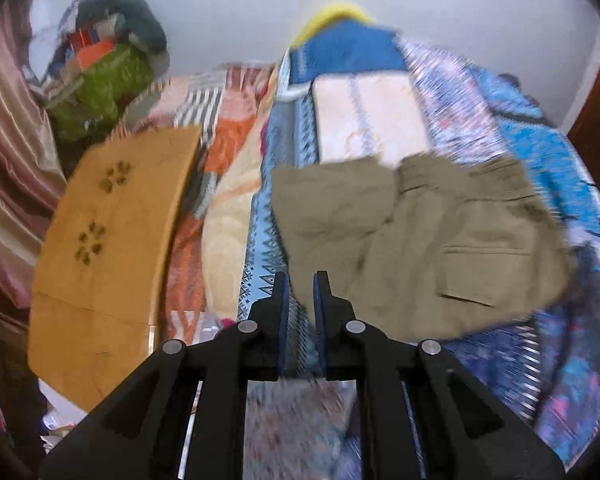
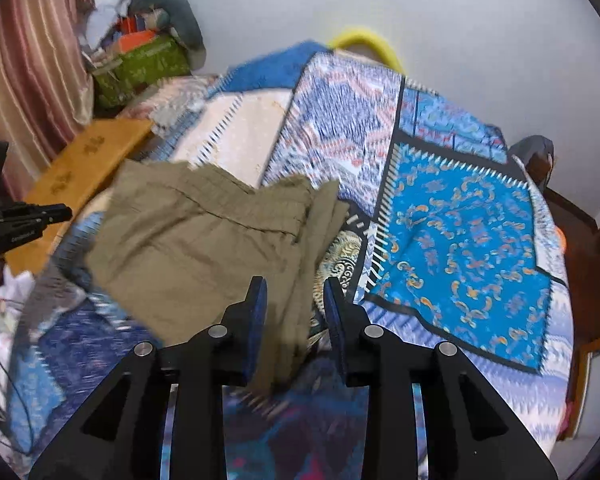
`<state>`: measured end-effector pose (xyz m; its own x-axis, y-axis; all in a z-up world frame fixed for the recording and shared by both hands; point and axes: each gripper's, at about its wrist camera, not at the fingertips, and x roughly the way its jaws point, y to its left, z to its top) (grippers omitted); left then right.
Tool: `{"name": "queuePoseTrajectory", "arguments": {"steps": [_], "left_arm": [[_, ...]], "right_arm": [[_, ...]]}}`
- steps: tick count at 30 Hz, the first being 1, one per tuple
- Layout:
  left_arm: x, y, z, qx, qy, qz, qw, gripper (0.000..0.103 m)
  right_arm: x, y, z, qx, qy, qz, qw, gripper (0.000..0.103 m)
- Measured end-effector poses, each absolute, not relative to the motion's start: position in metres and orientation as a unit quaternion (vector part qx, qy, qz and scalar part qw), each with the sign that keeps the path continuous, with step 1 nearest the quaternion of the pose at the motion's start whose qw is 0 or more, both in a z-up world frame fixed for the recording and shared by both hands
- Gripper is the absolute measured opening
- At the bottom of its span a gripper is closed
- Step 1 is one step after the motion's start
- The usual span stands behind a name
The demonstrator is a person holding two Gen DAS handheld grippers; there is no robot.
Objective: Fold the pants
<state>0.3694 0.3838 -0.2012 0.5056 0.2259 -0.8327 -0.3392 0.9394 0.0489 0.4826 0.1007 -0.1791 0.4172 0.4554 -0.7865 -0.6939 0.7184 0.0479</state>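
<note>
Both grippers tilt down | left gripper (empty) | right gripper over pants

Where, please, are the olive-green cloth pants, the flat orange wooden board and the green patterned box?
Olive-green cloth pants (image 1: 412, 240): left wrist view, middle of the folded cloth.
Flat orange wooden board (image 1: 112, 232): left wrist view, its top face.
Green patterned box (image 2: 144, 68): right wrist view, its front side.

Black jaws, blue pads, silver screws

Pants matt olive cloth; board smooth wood; curtain glossy satin.
</note>
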Motion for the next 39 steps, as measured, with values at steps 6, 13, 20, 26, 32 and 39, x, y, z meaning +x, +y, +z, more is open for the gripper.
{"name": "queuePoseTrajectory", "arguments": {"steps": [6,13,20,26,32,39], "left_arm": [[0.316,0.327,-0.108,-0.037,0.393,0.137,0.908,0.013],[0.231,0.263,-0.013,-0.019,0.291,0.123,0.949,0.014],[0.137,0.209,0.038,-0.013,0.195,0.112,0.974,0.015],[0.072,0.171,0.044,-0.006,0.128,0.105,0.986,0.039],[0.035,0.146,0.039,0.005,0.097,0.1,0.99,0.069],[0.017,0.139,0.038,0.018,0.075,0.107,0.991,0.102]], "right_arm": [[0.428,0.079,-0.107,-0.118,0.353,0.375,0.849,0.026],[0.338,0.037,-0.018,-0.087,0.253,0.414,0.87,0.026],[0.257,-0.002,0.027,-0.053,0.166,0.444,0.879,0.026],[0.197,-0.022,0.028,-0.023,0.111,0.461,0.88,0.026],[0.169,-0.027,0.018,-0.022,0.091,0.458,0.884,0.037],[0.149,-0.034,0.019,-0.014,0.057,0.426,0.903,0.083]]}}
